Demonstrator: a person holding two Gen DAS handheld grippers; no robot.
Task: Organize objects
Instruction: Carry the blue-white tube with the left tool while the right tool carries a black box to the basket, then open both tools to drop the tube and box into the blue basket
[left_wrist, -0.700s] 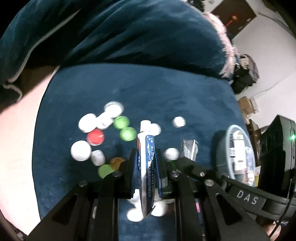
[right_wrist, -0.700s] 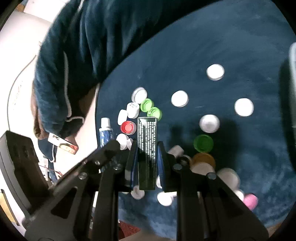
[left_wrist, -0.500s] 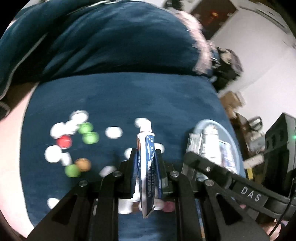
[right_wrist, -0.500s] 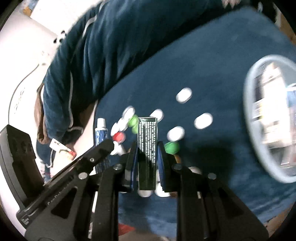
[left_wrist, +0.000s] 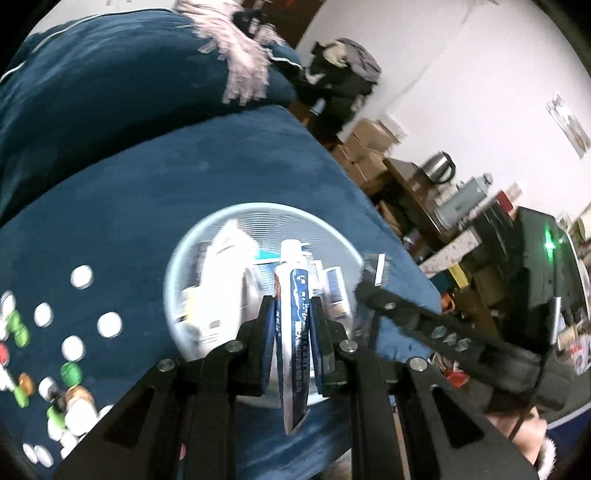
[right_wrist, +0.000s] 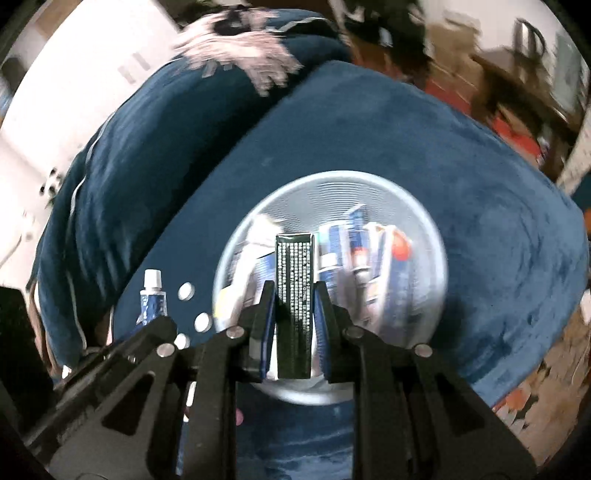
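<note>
My left gripper (left_wrist: 292, 306) is shut on a blue and white toothpaste tube (left_wrist: 293, 314), white cap pointing forward, held above a clear round bowl (left_wrist: 192, 240) that holds several tubes and boxes. My right gripper (right_wrist: 294, 291) is shut on a dark green box (right_wrist: 294, 288) with white print, held over the same bowl (right_wrist: 424, 229). The right gripper (left_wrist: 413, 317) shows at the right of the left wrist view, and the toothpaste tube (right_wrist: 152, 295) shows at the left of the right wrist view.
Several loose bottle caps (left_wrist: 74, 347), white, green, red and orange, lie on the blue cloth (left_wrist: 147, 177) left of the bowl. A dark blue garment (left_wrist: 92, 85) lies behind. Cardboard boxes, a kettle (left_wrist: 439, 170) and clutter stand past the cloth's right edge.
Both grippers have swung right from over the scattered caps to above the clear bowl, each still holding its item. The caps have slid to the left edge of both views.
</note>
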